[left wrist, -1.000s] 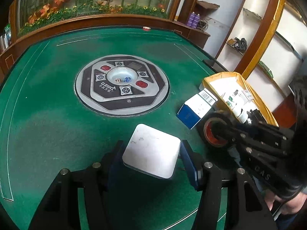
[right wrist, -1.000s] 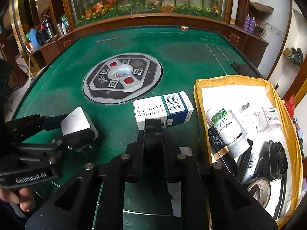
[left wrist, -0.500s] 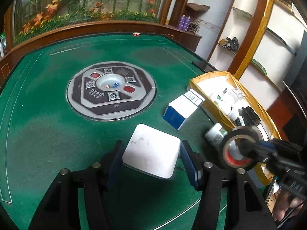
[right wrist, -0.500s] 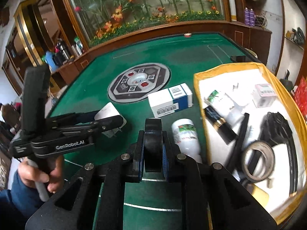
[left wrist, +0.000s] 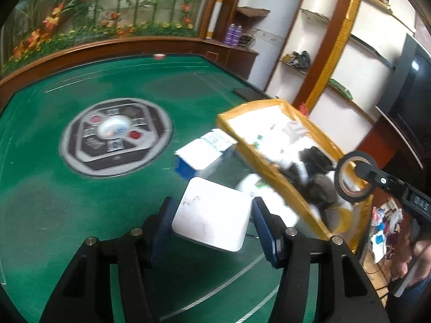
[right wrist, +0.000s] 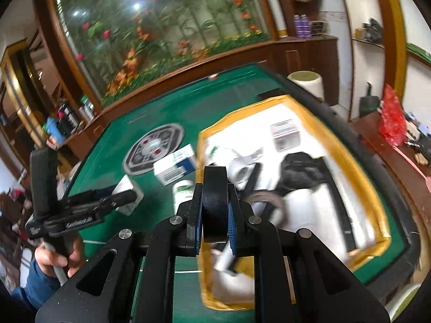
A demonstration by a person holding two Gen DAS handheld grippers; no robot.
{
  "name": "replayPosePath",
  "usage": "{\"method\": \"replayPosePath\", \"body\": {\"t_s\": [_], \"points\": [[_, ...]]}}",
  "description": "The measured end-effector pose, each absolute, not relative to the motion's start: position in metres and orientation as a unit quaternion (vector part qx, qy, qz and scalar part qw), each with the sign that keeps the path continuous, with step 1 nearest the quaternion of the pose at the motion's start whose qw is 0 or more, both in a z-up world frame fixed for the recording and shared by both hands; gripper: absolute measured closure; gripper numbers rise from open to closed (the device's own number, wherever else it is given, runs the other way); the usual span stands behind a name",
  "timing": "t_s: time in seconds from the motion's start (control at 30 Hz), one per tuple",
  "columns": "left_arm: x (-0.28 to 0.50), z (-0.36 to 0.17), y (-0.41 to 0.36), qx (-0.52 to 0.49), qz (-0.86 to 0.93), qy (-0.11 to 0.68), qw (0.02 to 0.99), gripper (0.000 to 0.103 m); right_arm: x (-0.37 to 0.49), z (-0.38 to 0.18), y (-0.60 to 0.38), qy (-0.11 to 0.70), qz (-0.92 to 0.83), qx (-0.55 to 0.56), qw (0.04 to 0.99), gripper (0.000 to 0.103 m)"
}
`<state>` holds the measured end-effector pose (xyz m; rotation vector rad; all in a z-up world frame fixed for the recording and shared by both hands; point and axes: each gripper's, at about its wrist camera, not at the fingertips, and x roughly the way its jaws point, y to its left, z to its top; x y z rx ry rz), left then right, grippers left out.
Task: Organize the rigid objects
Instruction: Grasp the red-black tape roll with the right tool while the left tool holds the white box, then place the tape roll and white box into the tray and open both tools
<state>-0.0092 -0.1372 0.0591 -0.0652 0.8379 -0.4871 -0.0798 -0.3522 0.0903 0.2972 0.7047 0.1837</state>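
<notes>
My left gripper (left wrist: 212, 211) is shut on a flat white square box (left wrist: 212, 215) and holds it above the green table (left wrist: 54, 188). My right gripper (right wrist: 215, 191) is shut on a black tape roll (right wrist: 215, 202), edge-on between its blue pads, above the near part of the yellow-rimmed tray (right wrist: 358, 177). In the left wrist view that tape roll (left wrist: 353, 177) hangs over the tray's (left wrist: 269, 167) right side. The right wrist view has the left gripper (right wrist: 126, 196) and its white box (right wrist: 125, 187) at the left, left of the tray.
A blue-and-white carton (left wrist: 199, 156) and a white bottle (right wrist: 183, 191) lie on the table beside the tray's left rim. The tray holds several items, among them a black bundle (right wrist: 299, 172) and a small labelled box (right wrist: 287, 134). A round control panel (left wrist: 115, 138) sits mid-table.
Both grippers have moved right, toward the tray. The right one has carried the tape roll from the table up over the tray. The white box stays in the left grip.
</notes>
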Motion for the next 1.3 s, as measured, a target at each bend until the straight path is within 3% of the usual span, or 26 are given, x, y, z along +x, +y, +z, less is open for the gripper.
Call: {"method": "replayPosePath", "body": {"t_s": [0.53, 1.0, 1.3], "points": [[-0.019, 0.06, -0.257, -0.001, -0.323, 0.402, 0.857, 0.045, -0.098, 0.062, -0.433, 0.344, 0.024, 0.216, 0.913, 0.089], [-0.002, 0.055, -0.283, 0.004, -0.316, 0.394, 0.863, 0.048, -0.094, 0.04, -0.461, 0.344, 0.01, 0.267, 0.9, 0.089], [-0.001, 0.05, -0.277, -0.007, -0.318, 0.399, 0.86, 0.048, -0.092, 0.042, -0.453, 0.365, -0.017, 0.218, 0.905, 0.086]]}}
